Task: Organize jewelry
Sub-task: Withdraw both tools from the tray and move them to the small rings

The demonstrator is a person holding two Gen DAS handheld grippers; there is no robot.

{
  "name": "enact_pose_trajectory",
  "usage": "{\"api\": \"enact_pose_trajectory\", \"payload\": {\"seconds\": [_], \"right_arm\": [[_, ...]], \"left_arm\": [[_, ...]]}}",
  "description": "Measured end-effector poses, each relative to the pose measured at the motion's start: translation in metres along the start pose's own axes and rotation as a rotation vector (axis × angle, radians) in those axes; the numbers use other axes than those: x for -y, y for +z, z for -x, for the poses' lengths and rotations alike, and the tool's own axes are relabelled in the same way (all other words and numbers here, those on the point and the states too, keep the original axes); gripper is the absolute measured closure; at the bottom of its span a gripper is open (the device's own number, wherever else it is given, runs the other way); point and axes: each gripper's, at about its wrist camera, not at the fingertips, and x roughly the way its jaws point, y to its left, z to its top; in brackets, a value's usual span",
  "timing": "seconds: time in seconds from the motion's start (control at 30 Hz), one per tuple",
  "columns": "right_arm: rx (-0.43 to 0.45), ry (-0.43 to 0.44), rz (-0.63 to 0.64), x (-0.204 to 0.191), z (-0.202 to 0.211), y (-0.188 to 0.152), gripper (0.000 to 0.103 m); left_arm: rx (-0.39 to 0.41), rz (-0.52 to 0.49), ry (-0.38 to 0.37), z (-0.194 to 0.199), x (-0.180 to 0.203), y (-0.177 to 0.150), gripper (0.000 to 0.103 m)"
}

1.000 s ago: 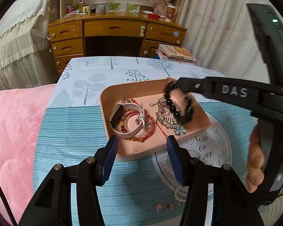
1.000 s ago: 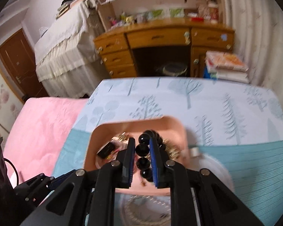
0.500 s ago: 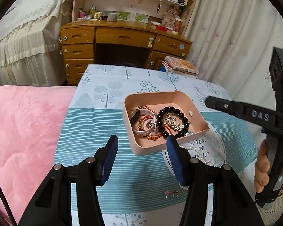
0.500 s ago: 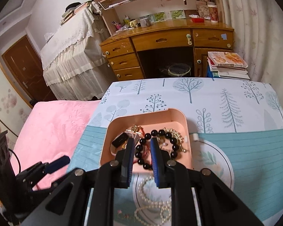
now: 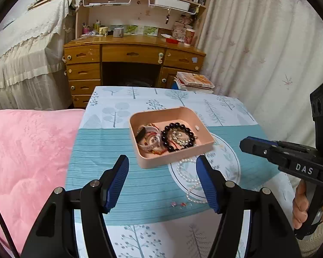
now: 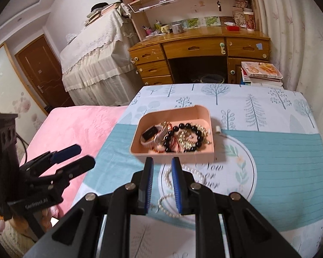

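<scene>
Pearl necklace [image 6: 169, 177] lies under right jaws — ungripped.

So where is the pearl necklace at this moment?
The pearl necklace lies on the tablecloth, outside the pink tray and just in front of its near wall. In the right wrist view it runs under the right gripper.

Bead bracelet [image 5: 177, 136] lies in tray [image 5: 172, 162]; pearl necklace [image 5: 188, 177] before it.

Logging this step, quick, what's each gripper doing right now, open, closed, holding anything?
Left gripper: open wide, empty, hanging above the tablecloth.
Right gripper: open with a narrow gap, empty; the black bead bracelet lies in the pink tray.
</scene>
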Motion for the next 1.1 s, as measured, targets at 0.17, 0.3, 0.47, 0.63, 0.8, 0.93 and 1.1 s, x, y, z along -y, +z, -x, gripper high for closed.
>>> {"api": "enact_pose_trajectory", "payload": {"seconds": [0.17,0.3,0.47,0.63,0.8,0.93,1.1], "right_arm": [[-0.005,0.006,0.029,0.0,0.007,-0.02,0.086],[-0.019,0.011,0.048,0.004,0.002,-0.037,0.086],[-0.075,0.041,0.087,0.008,-0.018,-0.059,0.086],[-0.17,0.063,0.188,0.0,-0.049,-0.085,0.086],[-0.246,0.072,0.245,-0.007,-0.077,-0.099,0.086],[-0.253,0.075,0.275,-0.013,-0.09,-0.099,0.085],[-0.242,0.082,0.327,-0.02,-0.098,-0.093,0.076]], "left_arm": [[-0.028,0.011,-0.03,-0.002,0.008,-0.013,0.04],[-0.051,0.024,-0.026,-0.014,0.01,-0.028,0.04],[-0.096,0.073,-0.011,-0.037,0.008,-0.048,0.04],[-0.112,0.128,0.017,-0.051,-0.002,-0.063,0.04],[-0.141,0.161,0.046,-0.061,-0.01,-0.08,0.04],[-0.172,0.199,0.049,-0.067,-0.019,-0.093,0.04],[-0.179,0.213,0.056,-0.068,-0.024,-0.101,0.04]]}}
